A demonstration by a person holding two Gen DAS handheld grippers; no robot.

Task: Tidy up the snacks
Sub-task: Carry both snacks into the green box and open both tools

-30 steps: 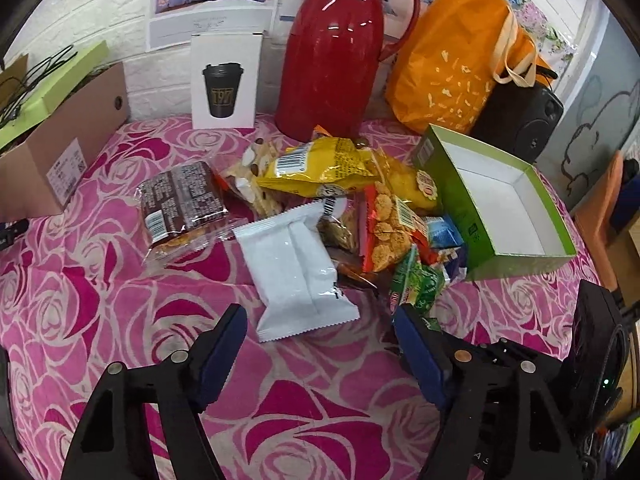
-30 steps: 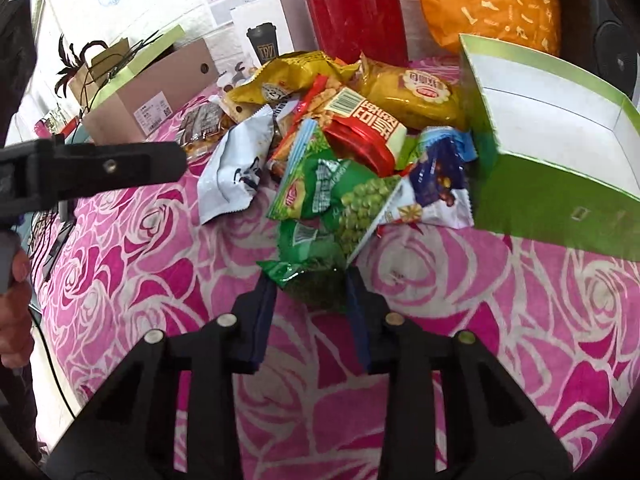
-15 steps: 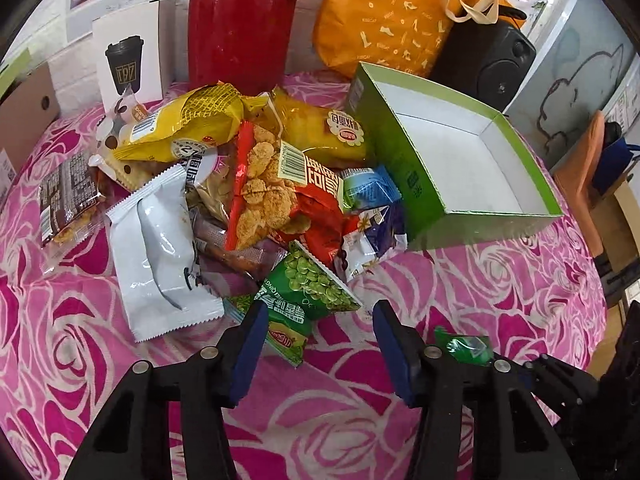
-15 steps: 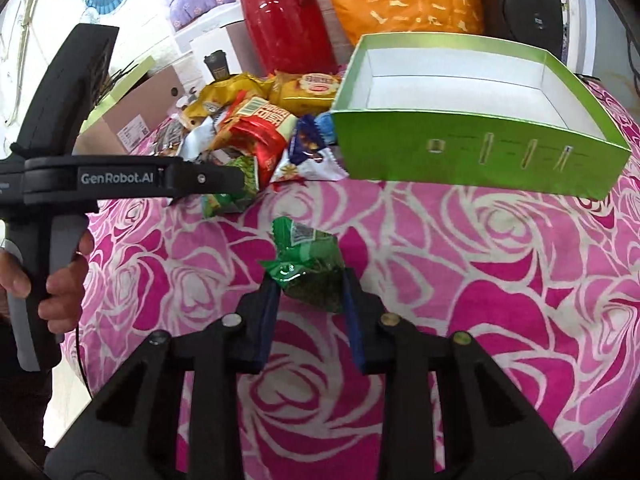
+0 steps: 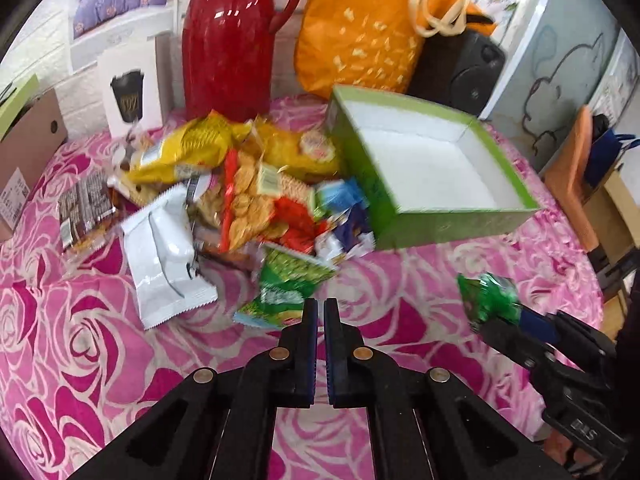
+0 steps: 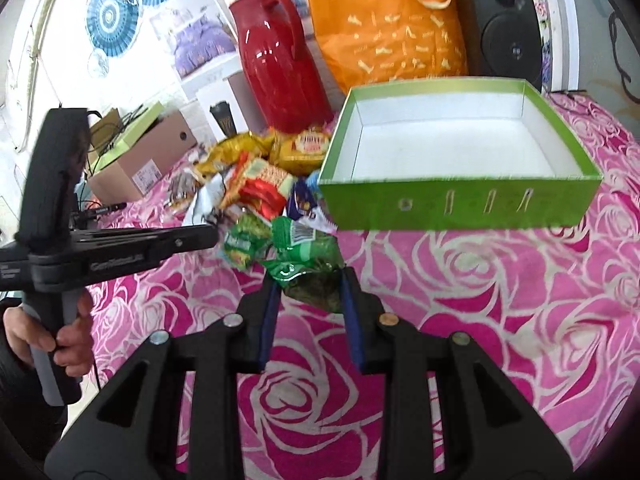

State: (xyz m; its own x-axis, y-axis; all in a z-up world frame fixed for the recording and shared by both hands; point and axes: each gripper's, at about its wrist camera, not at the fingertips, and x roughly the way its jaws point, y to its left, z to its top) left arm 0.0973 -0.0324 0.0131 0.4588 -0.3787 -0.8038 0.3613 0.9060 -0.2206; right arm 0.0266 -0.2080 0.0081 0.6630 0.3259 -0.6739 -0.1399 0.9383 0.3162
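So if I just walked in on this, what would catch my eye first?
Probably the heap of bright snack packets in the middle of a pink rose-patterned tablecloth, with an empty green box right beside it. Behind them stand a tall red thermos jug and an orange bag. In front, the right gripper holds a small green packet in its jaws above the cloth.

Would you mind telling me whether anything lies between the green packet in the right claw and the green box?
Nothing visible does. The right claw grips the green packet above bare tablecloth, and the green box stands open and empty beyond it; only its near wall must be cleared. The snack pile lies left.
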